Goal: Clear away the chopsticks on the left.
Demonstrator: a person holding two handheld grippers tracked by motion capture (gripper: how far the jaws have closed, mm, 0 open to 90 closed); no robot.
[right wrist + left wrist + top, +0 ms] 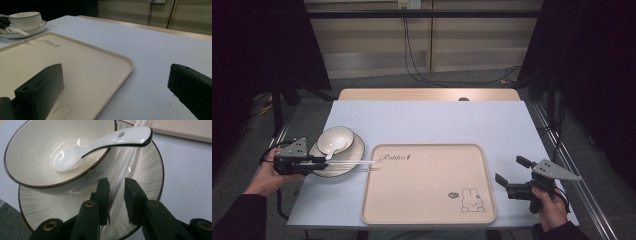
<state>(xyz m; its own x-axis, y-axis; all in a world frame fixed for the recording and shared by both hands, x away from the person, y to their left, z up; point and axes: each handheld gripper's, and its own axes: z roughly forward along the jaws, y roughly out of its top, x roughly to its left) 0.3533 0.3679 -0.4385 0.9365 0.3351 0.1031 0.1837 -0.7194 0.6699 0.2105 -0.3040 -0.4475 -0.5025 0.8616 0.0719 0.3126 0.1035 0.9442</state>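
Step in hand, by the look of it: picking up the chopsticks [352, 162] from the plate [357, 147] at the left of the counter [437, 120]. Lying across the plate's near right part, just beside the bowl [337, 137] with the spoon [100, 145] in it, tips reaching over the left edge of the tray [427, 185].

Left gripper [323, 161] down low over the plate, pointing right along the chopsticks. Seen from the left gripper view, narrow, one pad on either side of the white sticks [127, 162]; hard to tell whether the pads press yet or only stand just beside. No lift showing: the sticks appear to rest on the plate.

Right gripper [512, 170] held wide and empty, near the right edge of the tray, well apart from the dishes.

Next, most likely: close fully on both sticks together, then raise them level and carry them right, probably to the tray. Calls for a firm, centred pinch, since thin smooth sticks may slip or fan apart, and for a straight lift clear of the bowl's rim and the spoon handle hanging over it
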